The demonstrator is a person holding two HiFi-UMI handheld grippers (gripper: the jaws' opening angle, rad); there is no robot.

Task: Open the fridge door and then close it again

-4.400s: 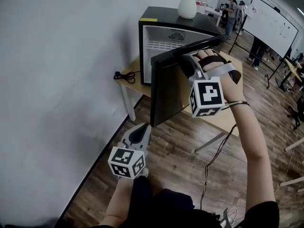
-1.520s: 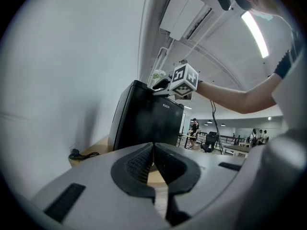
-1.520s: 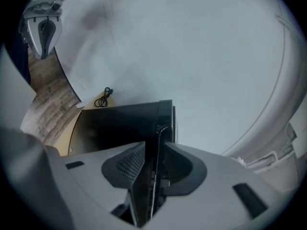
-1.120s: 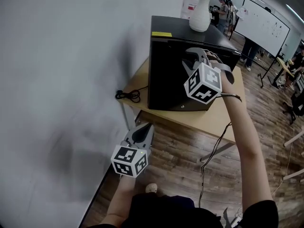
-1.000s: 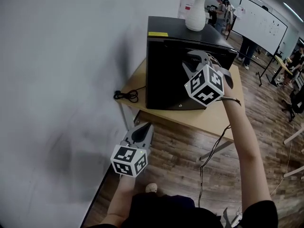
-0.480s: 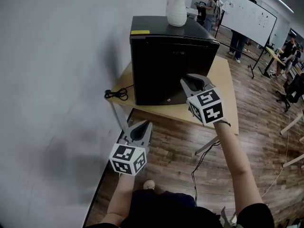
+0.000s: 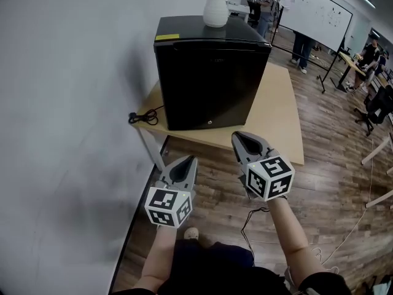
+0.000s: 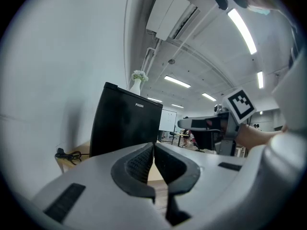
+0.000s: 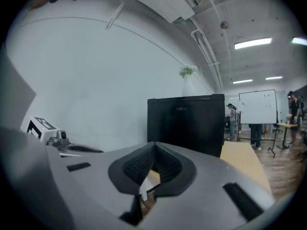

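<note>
The black mini fridge [image 7: 209,78] stands on a wooden table [image 7: 279,118] against the wall, with its door closed. My right gripper [image 7: 241,139] hangs in front of the table's near edge, away from the fridge. Its jaws have just closed and are shut with nothing between them. My left gripper [image 7: 187,160] is lower left beside it, also shut and empty. In the left gripper view the fridge [image 8: 125,126] is ahead and the right gripper [image 8: 211,123] is at the right. The right gripper view faces the fridge door [image 9: 187,121].
A white vase [image 7: 216,6] with flowers stands on the fridge top. A black cable [image 7: 142,117] lies at the table's left end by the grey wall. People, a whiteboard [image 7: 316,8] and chairs are at the far right. Wooden floor lies below me.
The door, open in the oldest frame, is closed. My right gripper left the fridge front, came down and back toward me, rolled and shut. The fridge now looks farther off.
</note>
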